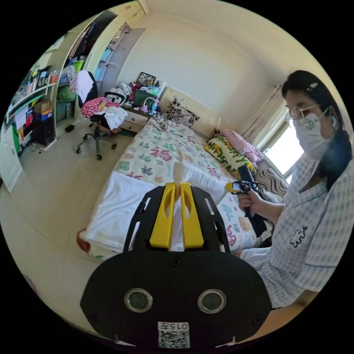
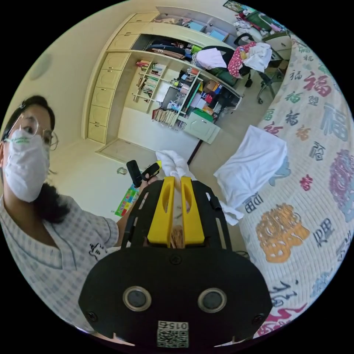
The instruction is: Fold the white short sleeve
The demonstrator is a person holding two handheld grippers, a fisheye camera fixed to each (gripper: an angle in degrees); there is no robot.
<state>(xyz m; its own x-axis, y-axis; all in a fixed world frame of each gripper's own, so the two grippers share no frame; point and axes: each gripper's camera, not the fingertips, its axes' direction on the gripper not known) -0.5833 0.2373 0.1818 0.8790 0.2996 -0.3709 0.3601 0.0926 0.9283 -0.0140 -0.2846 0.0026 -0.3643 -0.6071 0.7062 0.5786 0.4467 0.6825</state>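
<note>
The white short sleeve shirt lies spread on the near end of the patterned bed. One edge of it is lifted off the bed. My left gripper is shut on that raised white fabric. The cloth runs taut from there to my right gripper, which a hand holds just above the bed. In the right gripper view, my right gripper is shut on a bunched white fold. My left gripper is close behind that fold, and the rest of the shirt rests on the bed's edge.
A person in a checked top sits beside the bed. Pillows line the bed's far side. An office chair piled with clothes stands on the tiled floor. Crowded shelves and a nightstand lie beyond.
</note>
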